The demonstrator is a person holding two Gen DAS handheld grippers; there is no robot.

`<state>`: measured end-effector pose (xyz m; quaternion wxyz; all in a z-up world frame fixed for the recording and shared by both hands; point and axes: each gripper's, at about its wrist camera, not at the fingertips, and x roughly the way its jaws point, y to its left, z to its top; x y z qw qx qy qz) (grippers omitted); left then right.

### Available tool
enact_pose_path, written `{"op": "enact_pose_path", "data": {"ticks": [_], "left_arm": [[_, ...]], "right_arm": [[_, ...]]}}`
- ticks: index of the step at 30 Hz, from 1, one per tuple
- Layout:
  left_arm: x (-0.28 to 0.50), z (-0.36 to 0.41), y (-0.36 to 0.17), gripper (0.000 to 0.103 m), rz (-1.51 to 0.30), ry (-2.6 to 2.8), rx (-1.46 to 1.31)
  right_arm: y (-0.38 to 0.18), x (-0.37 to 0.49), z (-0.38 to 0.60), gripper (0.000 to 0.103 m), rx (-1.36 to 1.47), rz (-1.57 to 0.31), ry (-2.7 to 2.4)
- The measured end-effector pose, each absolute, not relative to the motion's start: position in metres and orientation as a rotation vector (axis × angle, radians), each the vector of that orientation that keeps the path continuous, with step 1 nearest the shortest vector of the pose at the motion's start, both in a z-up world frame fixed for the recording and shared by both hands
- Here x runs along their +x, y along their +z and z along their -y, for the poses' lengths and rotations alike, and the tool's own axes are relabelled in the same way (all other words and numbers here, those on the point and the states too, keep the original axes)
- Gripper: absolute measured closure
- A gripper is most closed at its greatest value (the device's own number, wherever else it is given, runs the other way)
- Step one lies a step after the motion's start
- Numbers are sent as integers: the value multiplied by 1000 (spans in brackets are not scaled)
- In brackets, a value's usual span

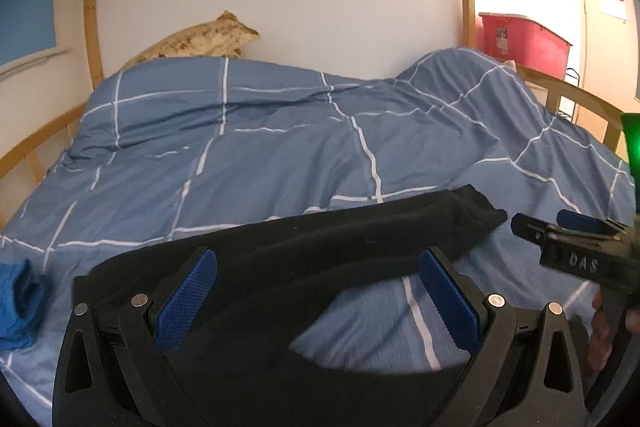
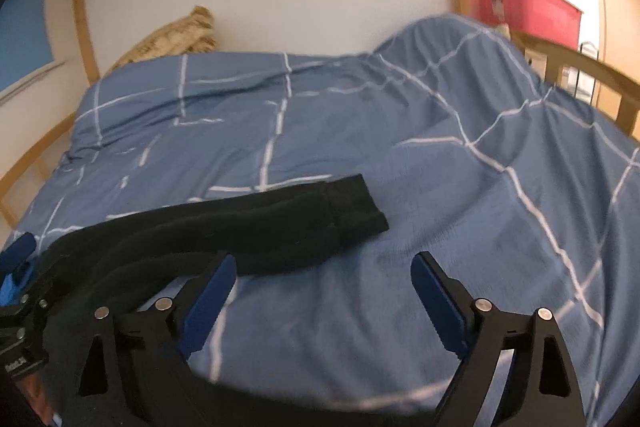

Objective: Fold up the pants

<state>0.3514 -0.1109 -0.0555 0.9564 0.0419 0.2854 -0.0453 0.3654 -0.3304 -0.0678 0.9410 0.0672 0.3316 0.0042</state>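
I see my left claw (image 1: pixel 318 297) wide open over the black pants (image 1: pixel 320 239), which lie on the blue checked duvet (image 1: pixel 280 131). My right claw (image 1: pixel 560 227) is near the pants' end.

The bed is viewed low and close from both wrists, facing the wall; the pants (image 1: pixel 320 239) and duvet (image 2: pixel 440 147) are shared by the 2 views.
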Motion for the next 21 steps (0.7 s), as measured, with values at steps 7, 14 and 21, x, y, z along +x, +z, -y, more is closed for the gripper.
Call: {"op": "enact_pose_path", "data": {"ticks": [7,14,21], "left_arm": [[406,128,-60,0,-714,-196,150],[481,147,-70,1,-878,-293,163],[528,150,-87,2,-1039,-329,87]], "right_arm": [[-82,444,355,28,143,-801,26],[-94,511,363,32,154,-953,91],[-114,539,365,36,166,-1061,104]]}}
